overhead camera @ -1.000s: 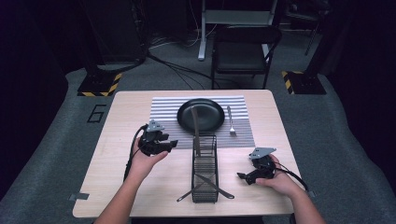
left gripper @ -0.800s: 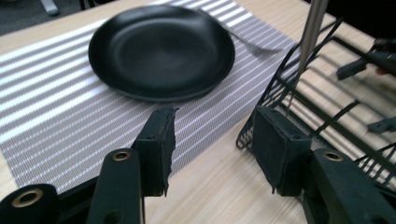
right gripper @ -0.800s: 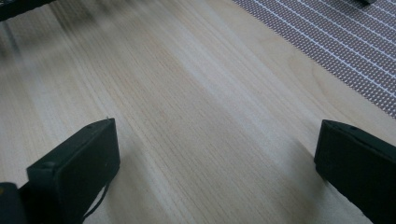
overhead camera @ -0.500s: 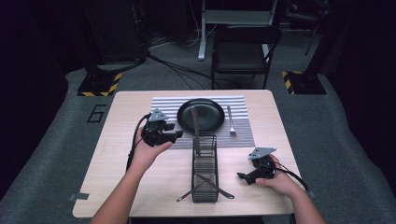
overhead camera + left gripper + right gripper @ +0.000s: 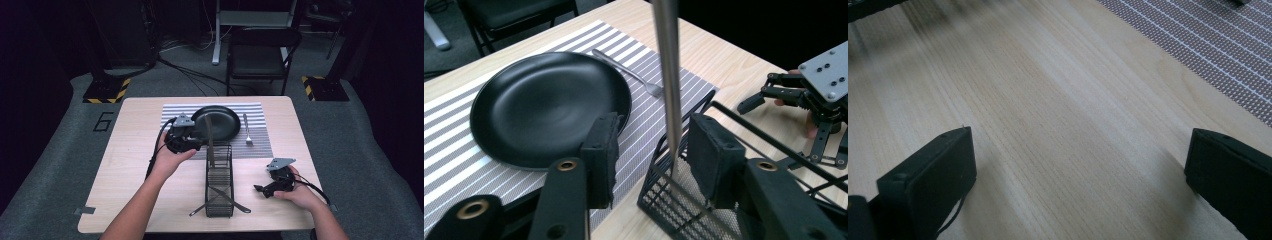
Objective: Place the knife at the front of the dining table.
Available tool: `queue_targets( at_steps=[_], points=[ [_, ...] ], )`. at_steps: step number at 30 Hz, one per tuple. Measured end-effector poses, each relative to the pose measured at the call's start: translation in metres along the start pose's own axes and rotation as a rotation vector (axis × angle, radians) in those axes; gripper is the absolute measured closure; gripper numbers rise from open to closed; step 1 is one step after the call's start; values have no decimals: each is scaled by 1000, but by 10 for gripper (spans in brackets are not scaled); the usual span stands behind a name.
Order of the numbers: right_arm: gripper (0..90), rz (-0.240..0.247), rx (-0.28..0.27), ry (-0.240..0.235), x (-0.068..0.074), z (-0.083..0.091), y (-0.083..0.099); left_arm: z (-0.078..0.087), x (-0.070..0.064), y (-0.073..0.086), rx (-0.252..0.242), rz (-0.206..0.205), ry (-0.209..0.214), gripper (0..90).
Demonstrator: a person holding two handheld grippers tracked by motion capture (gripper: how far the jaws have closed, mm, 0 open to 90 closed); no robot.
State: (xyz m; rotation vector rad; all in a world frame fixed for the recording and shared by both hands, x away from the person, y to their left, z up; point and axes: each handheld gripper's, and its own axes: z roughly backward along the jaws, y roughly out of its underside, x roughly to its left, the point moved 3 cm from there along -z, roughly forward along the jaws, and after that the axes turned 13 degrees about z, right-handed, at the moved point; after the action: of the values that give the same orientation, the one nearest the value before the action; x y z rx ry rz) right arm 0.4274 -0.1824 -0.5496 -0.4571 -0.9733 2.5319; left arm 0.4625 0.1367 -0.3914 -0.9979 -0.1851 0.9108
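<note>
The left gripper [image 5: 649,155], jaws apart, brackets the knife [image 5: 667,75] standing in the caddy [image 5: 219,186] (right gripper [image 5: 270,187] idle, open); next, squeeze it.

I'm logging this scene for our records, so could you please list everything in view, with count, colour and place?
Table: one, light wood, centre of the high view.
Placemat: one, grey-and-white striped, far middle of the table.
Plate: one, black, on the placemat.
Fork: one, silver, on the placemat, right of the plate.
Wire caddy: one, black, near middle of the table.
Upright utensil: one, silver, standing in the wire caddy's far end; which utensil it is cannot be told.
Chair: one, black, beyond the table.
Left hand-held gripper: one, black, open, its jaws either side of the upright utensil.
Right hand-held gripper: one, black, open, low over bare table.
</note>
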Motion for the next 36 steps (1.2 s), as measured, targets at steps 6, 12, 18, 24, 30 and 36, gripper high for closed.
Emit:
queue_targets(
  at_steps=[6,12,18,24,30,36],
  points=[
    [0,0,0,0,0,0,0,-8,-2,-3,-2,-7,9,615],
    [0,8,2,-2,0,0,0,-19,-4,-4,6,-1,37,646],
    [0,8,2,-2,0,0,0,-26,-6,-3,20,-1,52,687],
    [0,9,2,-2,-1,0,0,-32,-6,1,47,-7,45,757],
    [0,1,-1,-1,0,0,0,-32,-5,3,37,3,62,769],
    [0,1,0,-1,0,0,0,-30,-4,4,32,3,61,779]
  ],
)
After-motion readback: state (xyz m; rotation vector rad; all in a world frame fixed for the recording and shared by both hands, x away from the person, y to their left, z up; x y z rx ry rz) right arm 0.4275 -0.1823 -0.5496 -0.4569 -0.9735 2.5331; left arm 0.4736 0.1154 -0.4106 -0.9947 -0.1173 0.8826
